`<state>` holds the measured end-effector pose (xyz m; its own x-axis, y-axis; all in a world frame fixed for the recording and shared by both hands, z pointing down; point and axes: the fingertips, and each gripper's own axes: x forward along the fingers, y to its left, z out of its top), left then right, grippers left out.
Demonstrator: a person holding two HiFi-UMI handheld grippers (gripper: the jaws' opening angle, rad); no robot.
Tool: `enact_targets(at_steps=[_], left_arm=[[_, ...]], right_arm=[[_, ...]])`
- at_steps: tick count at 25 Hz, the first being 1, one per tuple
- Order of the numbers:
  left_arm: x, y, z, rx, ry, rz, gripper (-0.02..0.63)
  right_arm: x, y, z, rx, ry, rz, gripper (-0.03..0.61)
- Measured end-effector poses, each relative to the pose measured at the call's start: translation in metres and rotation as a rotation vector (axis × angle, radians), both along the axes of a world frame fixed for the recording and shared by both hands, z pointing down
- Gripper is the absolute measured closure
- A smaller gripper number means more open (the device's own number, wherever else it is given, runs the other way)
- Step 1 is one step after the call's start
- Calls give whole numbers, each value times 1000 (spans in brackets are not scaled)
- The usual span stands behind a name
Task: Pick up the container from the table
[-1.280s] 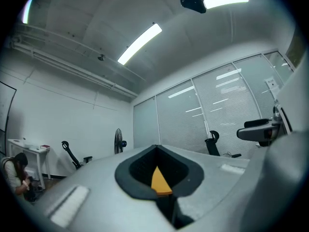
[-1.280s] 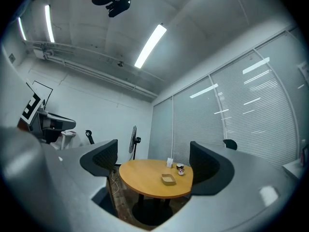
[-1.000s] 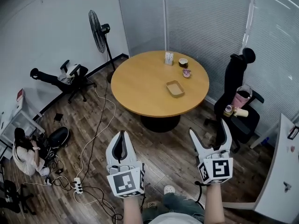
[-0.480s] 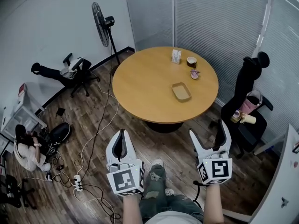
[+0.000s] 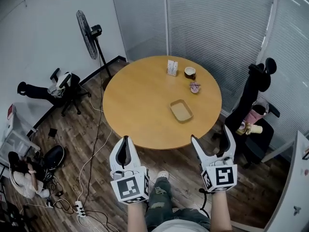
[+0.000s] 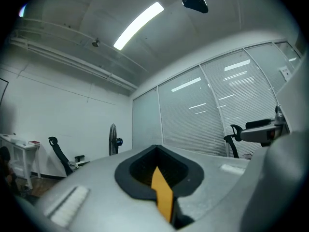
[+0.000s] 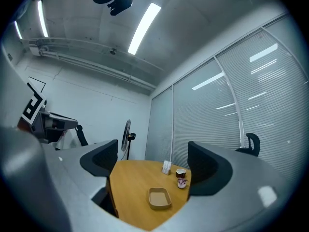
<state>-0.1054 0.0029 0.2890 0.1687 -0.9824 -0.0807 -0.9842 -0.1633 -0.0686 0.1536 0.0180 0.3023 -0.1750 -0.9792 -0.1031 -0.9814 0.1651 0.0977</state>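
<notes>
A: Where does the container lie?

B: On the round table, right of centre and toward our near edge, well apart from both grippers. It is a shallow tan tray with rounded corners.

A: Which gripper do we use?

B: We judge the right gripper the better placed. Its jaws stand wide apart with nothing between them, and its own view frames the tray through the gap. The left gripper has its jaws pressed together, holding nothing.

A: How do we do the reach well?

B: We would come in low over the near edge, keep the jaws spread, and take one long wall of the tray, one jaw inside and one outside. Then we lift level, since so shallow a rim probably slips easily.

A: And the contents?

B: The tray looks empty. Beyond it stand a cup, whose contents we cannot tell, a small pink object and a white card stand.
</notes>
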Motion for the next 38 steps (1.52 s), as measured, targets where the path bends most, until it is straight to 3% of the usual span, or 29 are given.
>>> enact_targets(at_steps=[11,18,29,38], left_arm=[[-3,-171,-20,19,-7,98,612],[-8,-251,-8,-11,0,131,612],[5,-308,28,-85,9,137,612],[17,-332,45,-133,5,96,612]], right_arm=[[-10,-150,-19,12,13,83,95],[-16,-221,-9,-22,16,120,95],[-4,-270,22,-97,25,125,95],[5,-301,49,-175,32,56,99]])
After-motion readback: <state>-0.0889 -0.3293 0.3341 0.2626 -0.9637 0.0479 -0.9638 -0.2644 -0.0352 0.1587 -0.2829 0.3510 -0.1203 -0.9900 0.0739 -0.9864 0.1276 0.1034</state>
